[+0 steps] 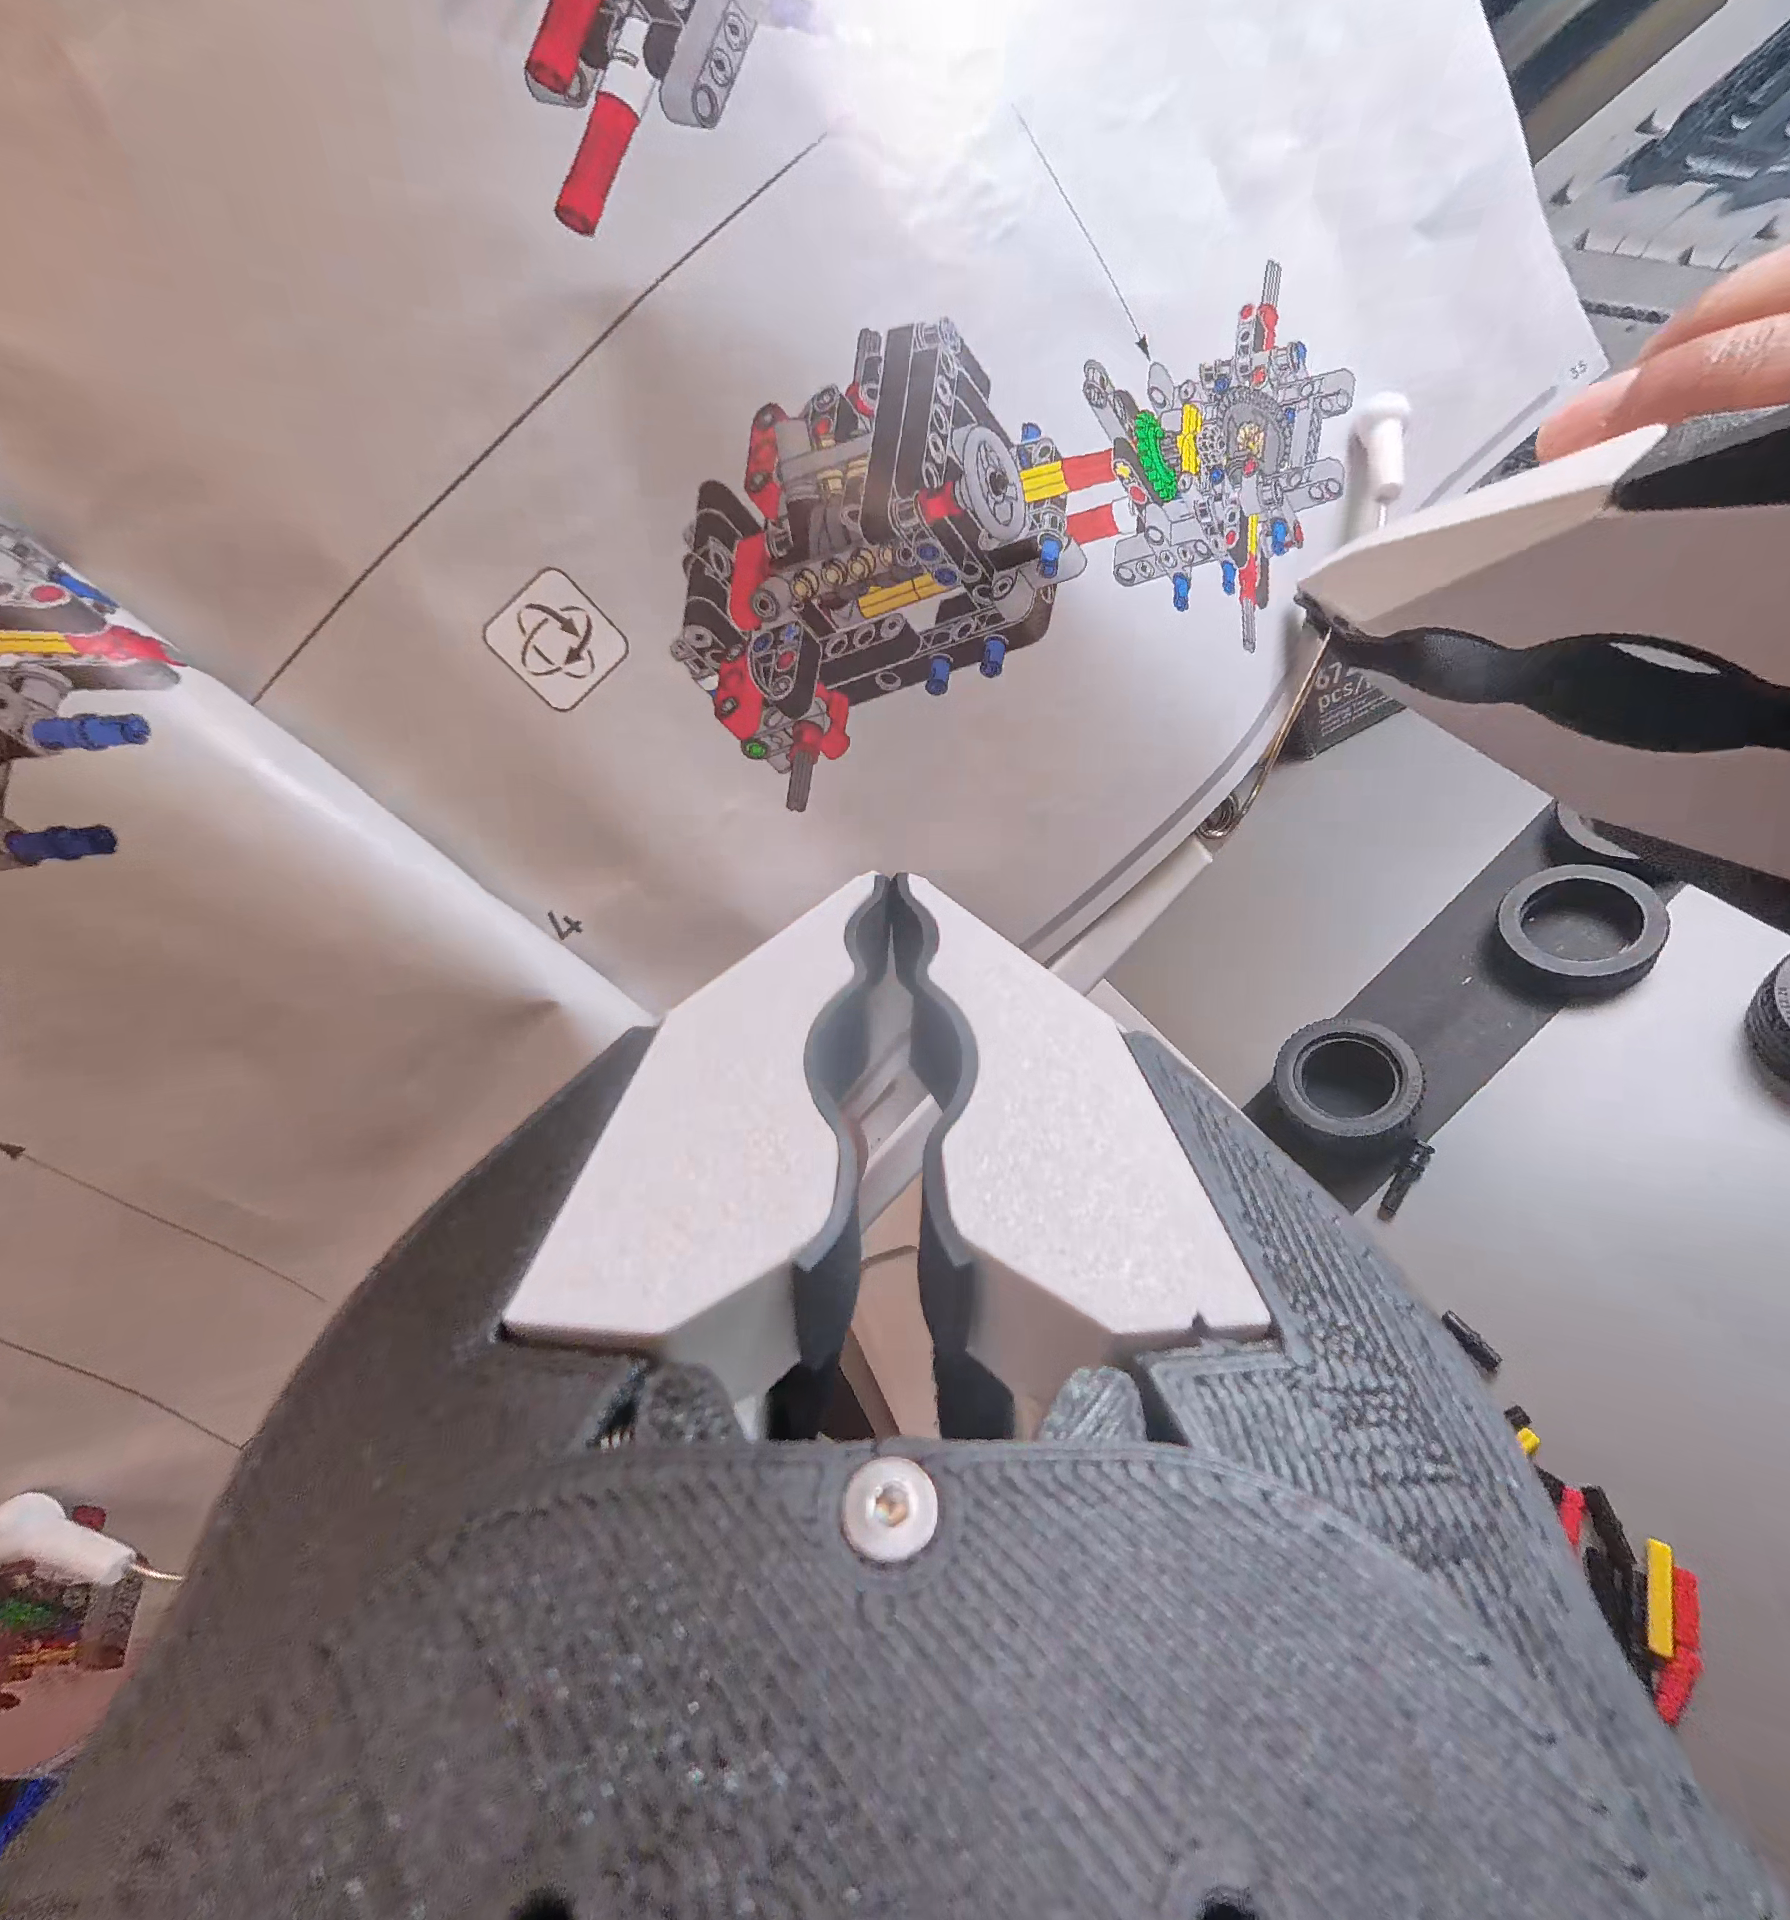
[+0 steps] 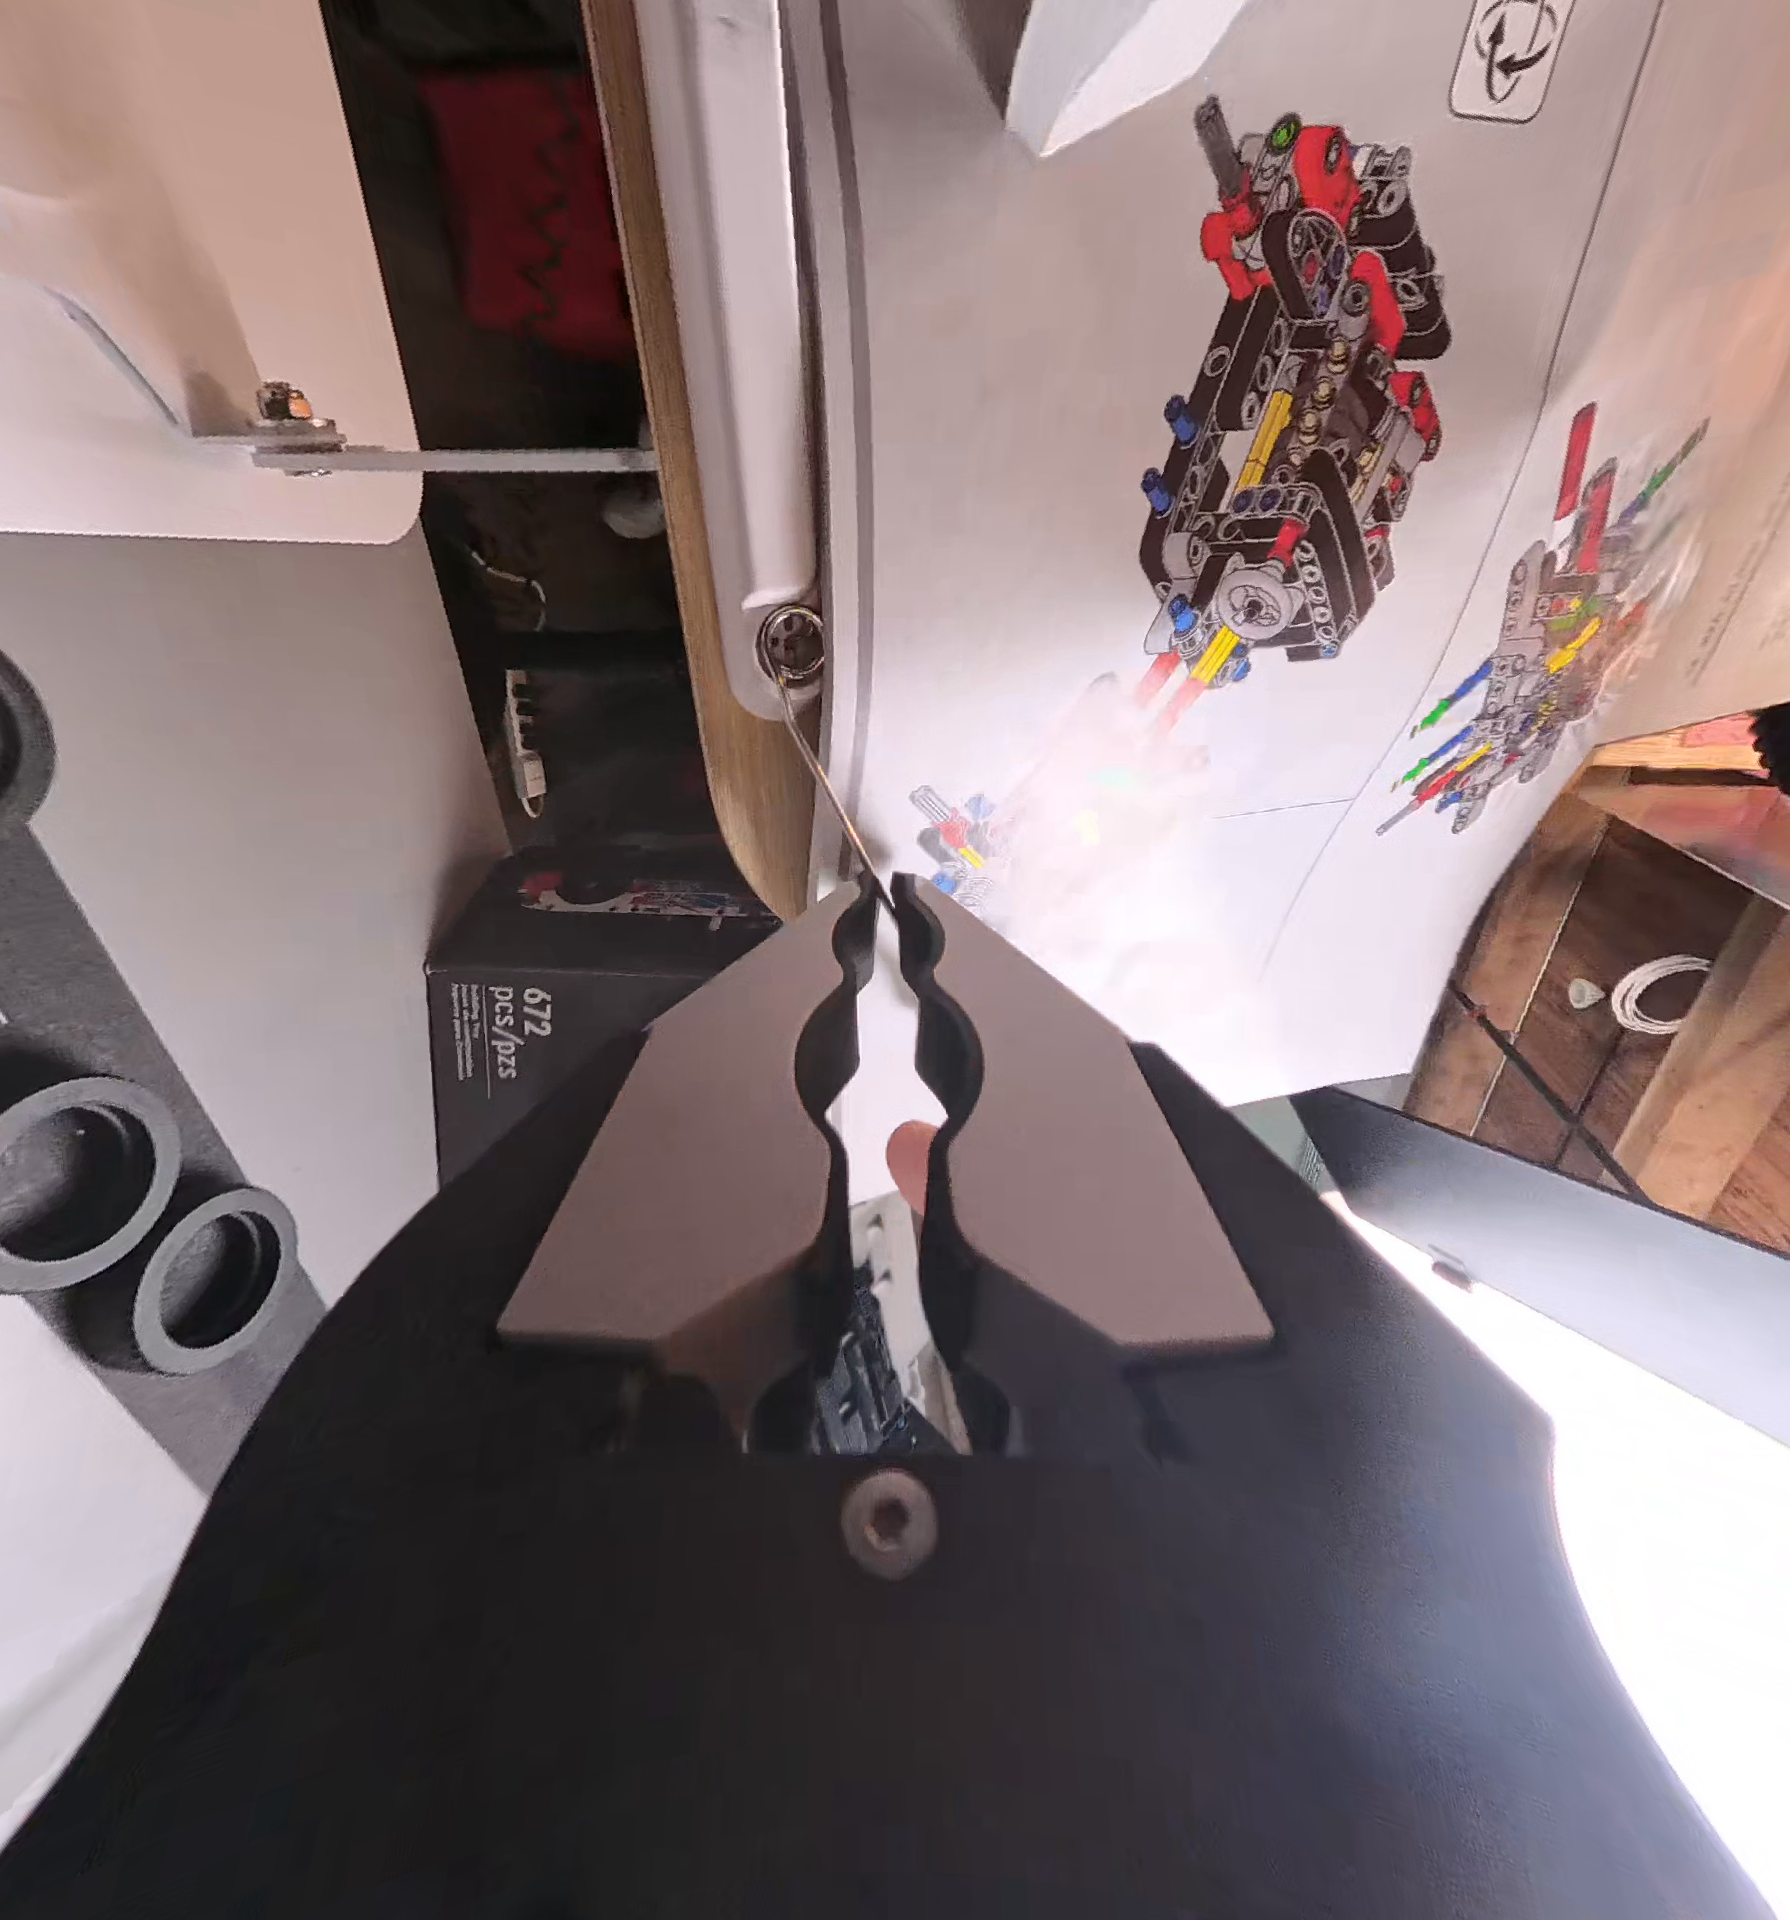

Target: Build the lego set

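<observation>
- Step in hand, as I judge it: consulting the instruction booklet [image 1: 870,364], propped on a stand; no piece is being fitted.
- The left gripper [image 1: 893,883] has its fingers pressed together on nothing, pointing at the page's lower edge.
- The right gripper [image 2: 878,883], at 3 o'clock in the left view, has fingers nearly closed around the stand's thin wire page clip [image 2: 834,790]; actual contact unclear.
- Next probably calls for freeing or turning the page, then fetching parts.
- Black tyres [image 1: 1348,1081] lie at 3 o'clock, loose coloured pieces [image 1: 1649,1621] at 4 o'clock, the set's black box [image 2: 558,1039] behind.
</observation>
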Demonstrator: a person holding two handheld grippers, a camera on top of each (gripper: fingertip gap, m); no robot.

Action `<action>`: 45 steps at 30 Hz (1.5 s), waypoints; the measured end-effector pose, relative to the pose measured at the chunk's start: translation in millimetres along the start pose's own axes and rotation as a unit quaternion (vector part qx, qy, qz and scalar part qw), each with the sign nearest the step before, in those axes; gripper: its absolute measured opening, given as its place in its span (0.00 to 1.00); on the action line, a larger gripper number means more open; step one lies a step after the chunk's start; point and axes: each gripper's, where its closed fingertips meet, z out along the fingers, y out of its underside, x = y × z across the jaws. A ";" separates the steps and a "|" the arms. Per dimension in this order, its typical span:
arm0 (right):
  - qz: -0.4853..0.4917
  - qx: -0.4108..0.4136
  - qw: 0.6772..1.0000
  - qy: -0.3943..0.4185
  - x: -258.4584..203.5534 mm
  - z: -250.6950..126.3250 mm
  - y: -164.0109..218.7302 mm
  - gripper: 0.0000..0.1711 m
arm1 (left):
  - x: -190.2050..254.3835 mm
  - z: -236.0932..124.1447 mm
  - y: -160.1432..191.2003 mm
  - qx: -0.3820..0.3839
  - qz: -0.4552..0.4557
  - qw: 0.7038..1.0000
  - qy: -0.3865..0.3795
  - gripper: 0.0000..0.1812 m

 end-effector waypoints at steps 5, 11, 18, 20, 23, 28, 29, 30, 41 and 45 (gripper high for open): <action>0.037 0.021 0.999 0.014 0.6 -1.0 5.0 0.03 | -1.2 -2.0 4.5 0.004 0.000 1.000 0.002 0.00; 0.182 0.062 0.981 -0.037 -7.5 -36.7 3.9 0.14 | 0.9 -18.7 -0.9 0.051 -0.028 0.998 0.021 0.00; 0.494 0.172 0.845 -0.109 -5.1 -113.1 -21.6 0.17 | -46.1 -67.4 -8.3 0.172 -0.182 0.968 -0.021 0.00; 0.559 0.196 0.799 -0.108 3.3 -132.2 -24.5 0.17 | -66.8 -75.1 -10.4 0.197 -0.207 0.958 -0.036 0.01; 0.635 0.239 0.730 -0.082 25.9 -162.1 -28.0 0.16 | -88.3 -87.7 -22.8 0.224 -0.223 0.947 -0.054 0.01; 0.637 0.277 0.717 -0.055 63.9 -194.0 -48.6 0.17 | -91.9 -82.8 -35.8 0.211 -0.203 0.953 -0.079 0.00; 0.637 0.281 0.716 -0.048 70.7 -195.4 -52.2 0.17 | -90.8 -78.8 -36.8 0.211 -0.205 0.952 -0.081 0.00; 0.643 0.286 0.709 -0.049 75.5 -195.4 -56.4 0.17 | -89.6 -73.6 -36.8 0.207 -0.208 0.952 -0.083 0.00; 0.650 0.257 0.711 -0.078 51.0 -164.5 -59.8 0.14 | -94.2 -30.8 -3.1 0.156 -0.134 0.971 -0.119 0.16; 0.654 0.252 0.709 -0.078 50.0 -161.8 -52.4 0.14 | -97.0 -29.4 -1.9 0.165 -0.112 0.972 -0.121 0.14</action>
